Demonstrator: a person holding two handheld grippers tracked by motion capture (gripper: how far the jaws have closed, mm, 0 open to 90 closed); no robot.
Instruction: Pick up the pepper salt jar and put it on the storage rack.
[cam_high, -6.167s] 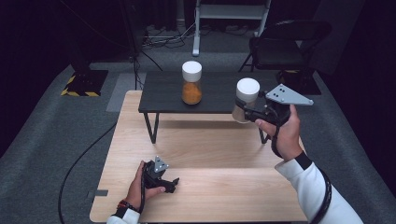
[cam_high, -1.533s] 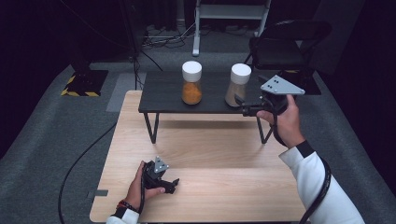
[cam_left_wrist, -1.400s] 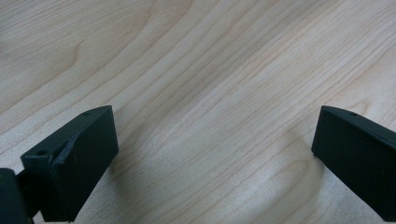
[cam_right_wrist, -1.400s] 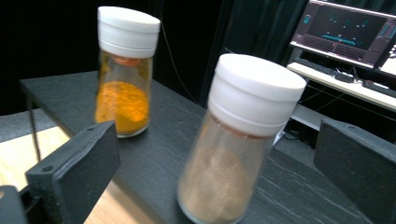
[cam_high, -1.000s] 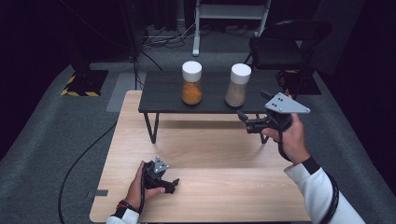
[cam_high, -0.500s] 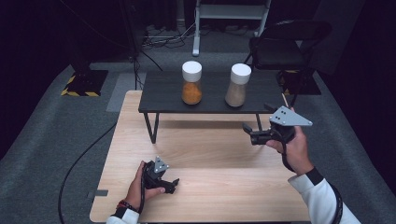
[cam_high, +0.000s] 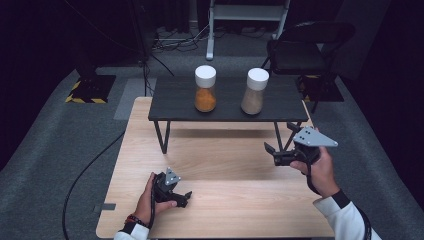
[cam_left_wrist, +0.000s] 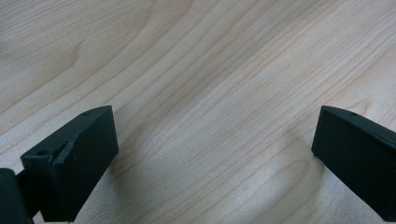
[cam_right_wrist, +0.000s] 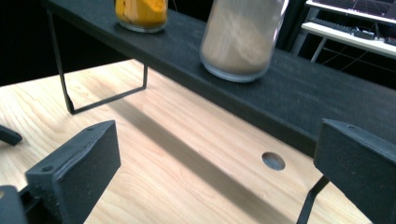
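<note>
- High view: right tool (cam_high: 270, 152), matte black jaws spread and empty, hovers near the light-grained wooden desk (cam_high: 225, 165)'s right edge.
- Beige-powder glass jar (cam_high: 255, 91), white cylindrical cap, stands at the dark shelf (cam_high: 175, 97)'s right end.
- Left tool (cam_high: 184, 198) rests gaping near the desk's front edge.

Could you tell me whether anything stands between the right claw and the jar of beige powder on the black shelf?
Nothing visible does. The open right claw hangs over the wooden table, below and in front of the white-lidded jar of beige powder; only the black shelf's front edge lies between.
</note>
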